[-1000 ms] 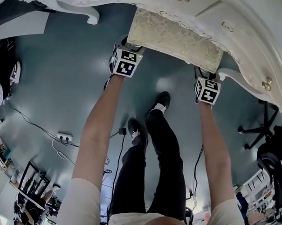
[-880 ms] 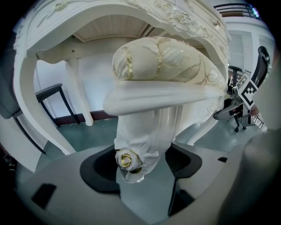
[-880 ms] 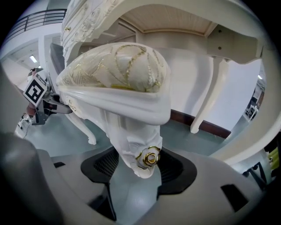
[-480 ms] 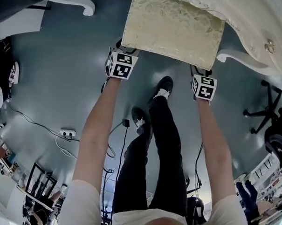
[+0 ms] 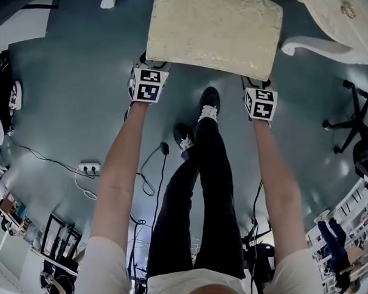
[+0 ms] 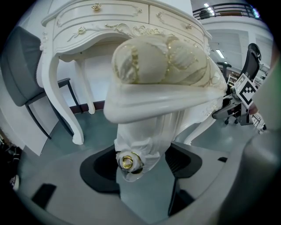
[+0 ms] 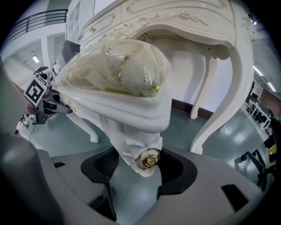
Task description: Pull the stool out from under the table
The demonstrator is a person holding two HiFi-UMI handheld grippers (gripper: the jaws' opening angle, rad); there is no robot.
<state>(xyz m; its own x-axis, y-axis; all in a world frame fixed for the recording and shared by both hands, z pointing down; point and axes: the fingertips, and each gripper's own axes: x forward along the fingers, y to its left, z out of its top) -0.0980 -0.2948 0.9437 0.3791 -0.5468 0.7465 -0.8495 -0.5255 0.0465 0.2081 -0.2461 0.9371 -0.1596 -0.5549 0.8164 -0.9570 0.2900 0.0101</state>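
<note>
Drawn further out than before, cream cushioned white-legged stool (image 5: 213, 29) is nearly clear of the front edge of white carved table (image 5: 353, 26); left gripper (image 6: 141, 165) and right gripper (image 7: 139, 166) are clamped on its near corners; little pulling judged left.

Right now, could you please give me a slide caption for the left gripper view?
Left gripper closed on a carved leg of the cushioned stool, the white table behind it.

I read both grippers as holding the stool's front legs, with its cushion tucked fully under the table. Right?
No. The left gripper and right gripper do hold the stool's front legs, but the head view shows its cushion out in the open, in front of the table.
</note>
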